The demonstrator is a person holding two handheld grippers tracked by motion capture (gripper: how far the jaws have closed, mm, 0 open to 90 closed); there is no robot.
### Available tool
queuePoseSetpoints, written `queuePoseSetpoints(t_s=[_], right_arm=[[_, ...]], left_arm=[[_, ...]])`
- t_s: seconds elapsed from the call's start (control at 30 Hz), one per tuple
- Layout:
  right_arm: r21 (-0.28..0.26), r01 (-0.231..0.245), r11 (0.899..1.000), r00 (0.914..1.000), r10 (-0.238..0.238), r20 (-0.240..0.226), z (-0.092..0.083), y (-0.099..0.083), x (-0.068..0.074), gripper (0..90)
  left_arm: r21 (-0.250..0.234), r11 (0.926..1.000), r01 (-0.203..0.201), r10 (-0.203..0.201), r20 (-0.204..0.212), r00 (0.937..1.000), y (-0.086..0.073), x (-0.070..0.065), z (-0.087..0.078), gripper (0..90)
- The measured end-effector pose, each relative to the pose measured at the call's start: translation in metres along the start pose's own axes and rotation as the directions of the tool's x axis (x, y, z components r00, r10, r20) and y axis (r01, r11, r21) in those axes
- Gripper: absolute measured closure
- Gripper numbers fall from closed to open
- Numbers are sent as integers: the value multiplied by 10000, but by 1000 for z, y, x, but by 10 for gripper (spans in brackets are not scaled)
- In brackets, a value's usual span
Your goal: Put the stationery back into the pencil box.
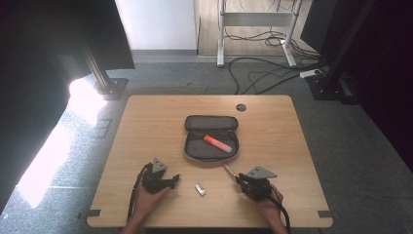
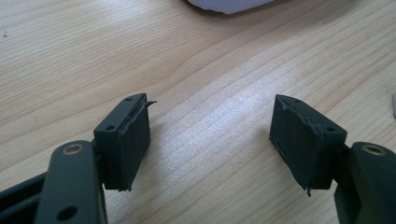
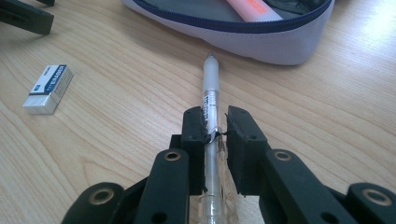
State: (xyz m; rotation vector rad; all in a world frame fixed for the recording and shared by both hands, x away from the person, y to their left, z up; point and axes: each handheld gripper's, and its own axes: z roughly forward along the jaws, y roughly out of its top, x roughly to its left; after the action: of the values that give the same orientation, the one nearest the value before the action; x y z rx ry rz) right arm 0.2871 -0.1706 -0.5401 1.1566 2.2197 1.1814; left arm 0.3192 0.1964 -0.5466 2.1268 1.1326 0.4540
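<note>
High view: an open pencil case [image 1: 211,146] with an orange marker [image 1: 217,144] lay mid-worktop [image 1: 146,117]. Left gripper view: the left claw [image 2: 210,135] gaped wide over bare wood. Right gripper view: the right claw [image 3: 215,126] was clamped on a pen [image 3: 211,84] pointing at the case, an eraser [image 3: 48,88] to its left

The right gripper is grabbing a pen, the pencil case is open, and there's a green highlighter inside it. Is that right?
Almost. The highlighter is orange, not green; the high view shows it lying in the open pencil case. The rest holds: the right gripper has its jaws closed on the pen, as the right gripper view shows.
</note>
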Motion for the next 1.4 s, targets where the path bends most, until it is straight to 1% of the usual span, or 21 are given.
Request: queuePoseSetpoints(t_s=[0.17,0.37,0.5,0.57,1.1,1.4], right_arm=[[-137,-228,9996,9995,225,-208,-3,1,-2,768],[-377,-299,9988,9990,285,-356,-9,4,-3,768],[-442,-366,9984,9985,347,-433,-10,5,-4,768],[-546,-316,9980,9984,290,-476,-12,6,-4,768],[-994,-323,9945,9979,264,-592,-20,15,-3,769],[-1082,-311,9936,9979,247,-599,-21,18,-4,769]], left_arm=[[-1,10000,-1,1,0,10000,0,0,0,290],[-3,10000,1,-1,-4,10000,0,0,0,290],[-2,10000,2,-2,1,10000,0,0,0,290],[-3,10000,0,0,-1,10000,0,0,0,289],[-1,10000,-16,16,-2,10000,0,0,0,289],[1,10000,-18,18,-1,10000,0,0,0,289]])
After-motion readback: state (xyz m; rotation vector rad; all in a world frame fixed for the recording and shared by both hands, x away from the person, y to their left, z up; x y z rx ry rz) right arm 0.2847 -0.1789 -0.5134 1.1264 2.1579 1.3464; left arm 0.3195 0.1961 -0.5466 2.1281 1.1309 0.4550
